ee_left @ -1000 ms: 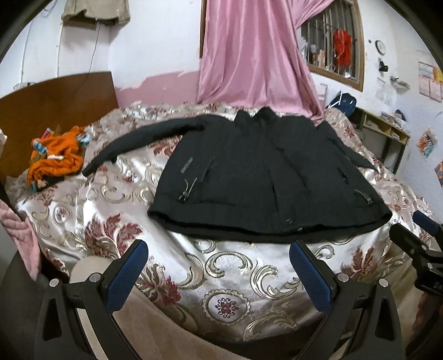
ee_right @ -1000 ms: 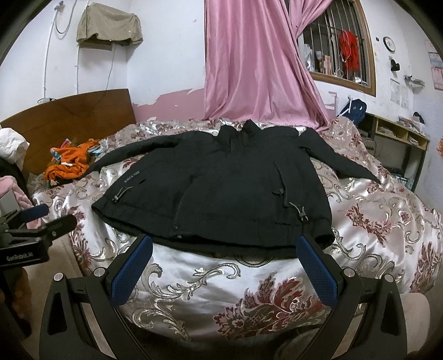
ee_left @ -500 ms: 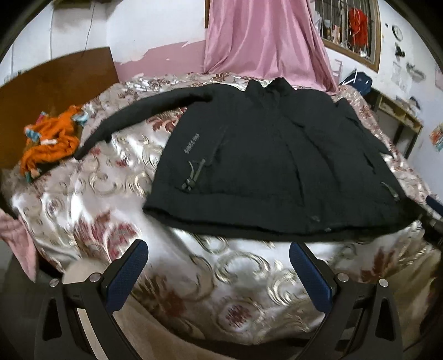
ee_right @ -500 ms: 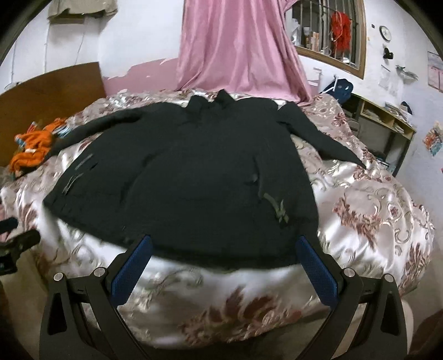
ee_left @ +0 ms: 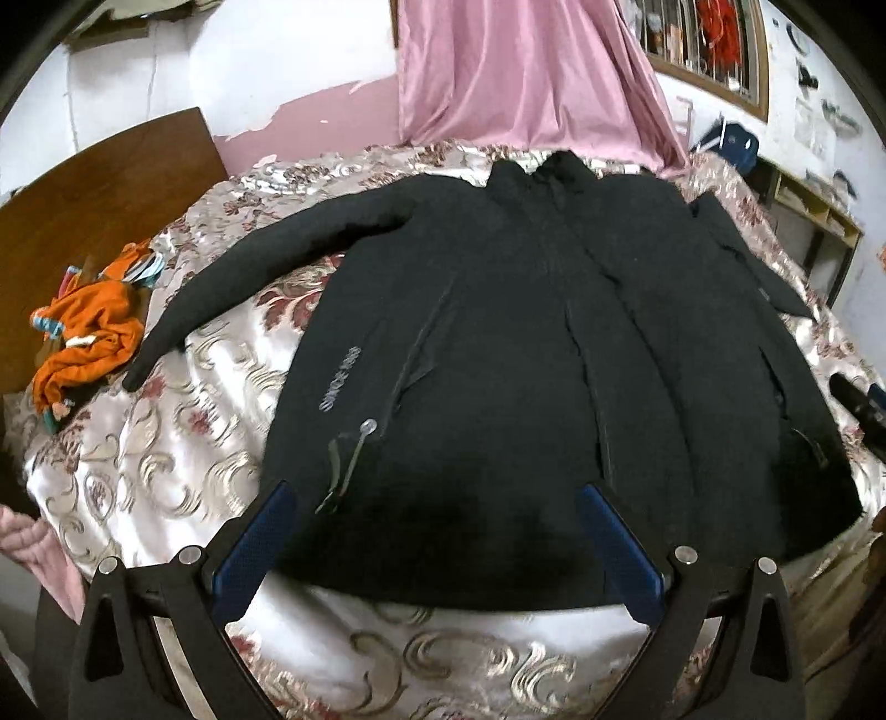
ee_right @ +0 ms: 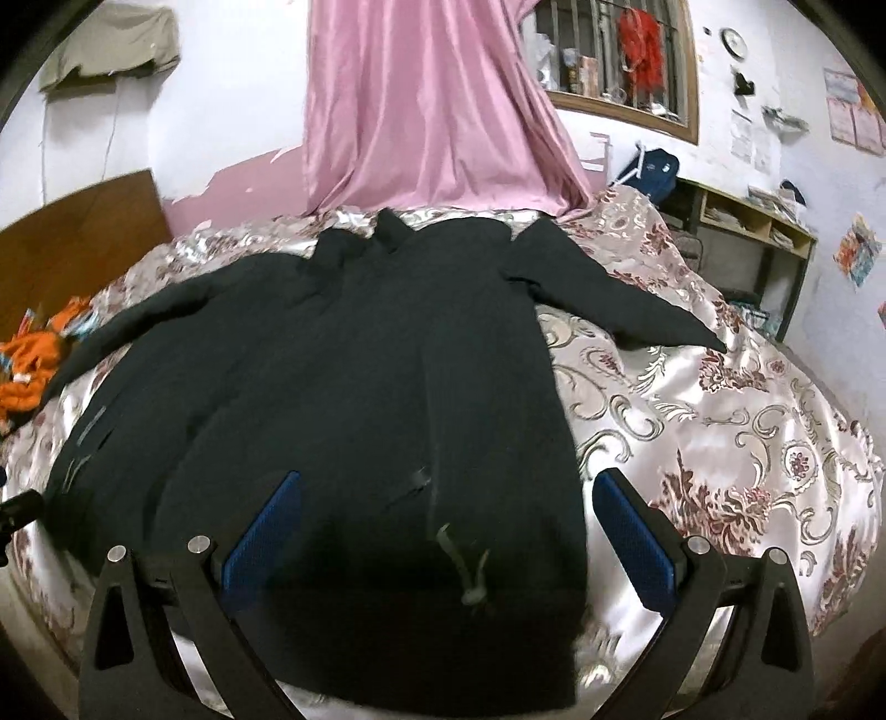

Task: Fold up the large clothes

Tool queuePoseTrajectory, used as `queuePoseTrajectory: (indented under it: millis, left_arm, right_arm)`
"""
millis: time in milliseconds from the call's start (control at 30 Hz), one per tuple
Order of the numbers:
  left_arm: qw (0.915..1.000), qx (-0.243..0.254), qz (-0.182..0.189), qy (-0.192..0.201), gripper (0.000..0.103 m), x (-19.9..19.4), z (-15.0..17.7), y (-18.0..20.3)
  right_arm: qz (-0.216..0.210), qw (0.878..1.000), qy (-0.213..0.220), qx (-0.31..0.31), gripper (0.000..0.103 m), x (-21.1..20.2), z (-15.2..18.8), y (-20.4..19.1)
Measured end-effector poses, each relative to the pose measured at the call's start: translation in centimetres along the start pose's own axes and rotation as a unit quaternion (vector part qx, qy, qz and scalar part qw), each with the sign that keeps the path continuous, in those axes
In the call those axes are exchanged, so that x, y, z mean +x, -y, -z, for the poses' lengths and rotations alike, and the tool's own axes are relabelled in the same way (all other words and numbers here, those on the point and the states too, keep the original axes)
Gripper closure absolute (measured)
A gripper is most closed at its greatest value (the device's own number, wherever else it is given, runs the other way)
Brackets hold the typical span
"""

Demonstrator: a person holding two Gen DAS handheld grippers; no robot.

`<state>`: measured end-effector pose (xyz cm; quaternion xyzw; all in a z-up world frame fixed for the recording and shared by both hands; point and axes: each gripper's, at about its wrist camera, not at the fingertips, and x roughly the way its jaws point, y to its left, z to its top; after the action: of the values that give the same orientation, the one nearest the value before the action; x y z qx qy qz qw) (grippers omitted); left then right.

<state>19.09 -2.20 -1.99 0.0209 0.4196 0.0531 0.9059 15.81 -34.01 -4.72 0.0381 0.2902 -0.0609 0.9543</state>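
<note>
Black jacket (ee_left: 526, 360) lies spread flat, front side up, across a bed covered by a shiny floral bedspread (ee_left: 183, 459), its collar at the far end toward a pink curtain (ee_left: 526, 72) and its hem at the near edge of the bed.

At the far left, a wooden headboard (ee_left: 105, 188) stands against the wall, and a crumpled orange garment (ee_left: 88, 332) rests on the bedspread just in front of it. The jacket's left sleeve (ee_left: 266, 271) stretches out toward that garment, its cuff close to the orange cloth, though whether they touch is unclear. Grey lettering runs along the left front panel, and below it a drawcord with a pale toggle (ee_left: 367, 426) hangs near the hem.

The left gripper (ee_left: 437, 498) hangs over the near left part of the jacket, above the hem, jaws wide apart with nothing between the blue pads (ee_left: 260, 537). A zipper line runs up the middle of the jacket to the collar.

The right gripper (ee_right: 448, 487) hangs over the near right part of the jacket, jaws likewise wide apart and empty; its right pad (ee_right: 631, 526) sits over bare bedspread just beside the jacket's right edge. A second drawcord (ee_right: 465, 565) lies between its fingers. The right sleeve (ee_right: 614, 299) angles out to the right across the bedspread. Beyond it, at the far right, a wooden shelf unit (ee_right: 753, 221) stands against the wall below a barred window (ee_right: 614, 50).
</note>
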Motion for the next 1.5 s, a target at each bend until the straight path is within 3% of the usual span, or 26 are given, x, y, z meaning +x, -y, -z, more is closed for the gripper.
queuePoseTrajectory:
  millis: [267, 500, 633, 733, 833, 967, 1133, 1200, 1267, 1300, 1367, 1433, 1500]
  left_arm:
    - [0.9989, 0.003, 0.032, -0.033, 0.0, 4.4, -4.8, 4.5]
    - [0.9993, 0.015, 0.026, -0.024, 0.0, 7.1, -8.5, 8.1]
    - [0.9986, 0.016, 0.044, -0.026, 0.0, 9.4, -11.6, 10.7]
    - [0.9933, -0.003, 0.114, -0.018, 0.0, 11.3, -14.2, 12.4]
    - [0.9882, -0.03, 0.149, -0.02, 0.0, 13.3, -16.5, 13.9]
    - [0.9894, -0.026, 0.142, -0.016, 0.0, 16.1, -19.2, 16.8]
    - [0.9869, -0.016, 0.16, -0.005, 0.001, 18.8, -21.8, 20.7]
    - [0.986, -0.02, 0.166, -0.003, 0.001, 19.7, -22.7, 22.4]
    - [0.9834, -0.026, 0.179, -0.001, 0.001, 20.2, -23.6, 23.9]
    - [0.9828, -0.026, 0.183, 0.001, 0.001, 20.5, -24.1, 24.5]
    - [0.9812, -0.021, 0.192, 0.009, 0.001, 20.7, -25.0, 26.1]
    - [0.9775, -0.016, 0.21, 0.014, 0.001, 20.8, -25.7, 27.7]
    - [0.9732, -0.015, 0.229, 0.016, 0.001, 21.1, -26.2, 29.2]
  right_arm:
    - [0.016, 0.996, 0.016, 0.089, 0.001, 7.2, -5.6, 7.7]
    - [0.023, 0.978, -0.003, 0.21, 0.001, 17.2, -10.8, 16.4]
    - [0.029, 0.969, -0.01, 0.247, 0.001, 22.3, -11.0, 21.0]
    - [-0.008, 0.956, -0.007, 0.295, 0.001, 25.2, -10.6, 24.6]
    - [-0.039, 0.941, 0.005, 0.335, 0.001, 27.0, -10.4, 27.8]
    - [-0.029, 0.928, 0.006, 0.371, 0.001, 29.9, -9.8, 31.2]
    - [-0.045, 0.881, 0.021, 0.47, 0.001, 33.8, -8.2, 34.1]
    - [-0.046, 0.872, 0.029, 0.486, 0.002, 34.9, -8.4, 34.1]
    - [-0.053, 0.868, 0.04, 0.491, 0.01, 35.9, -9.1, 34.1]
    - [-0.052, 0.868, 0.041, 0.493, 0.023, 36.3, -9.4, 34.0]
    - [-0.042, 0.867, 0.029, 0.496, 0.037, 37.6, -9.8, 34.0]
    - [-0.038, 0.854, 0.01, 0.519, 0.039, 39.0, -9.5, 34.2]
    - [-0.051, 0.832, 0.009, 0.552, 0.044, 39.9, -8.7, 34.8]
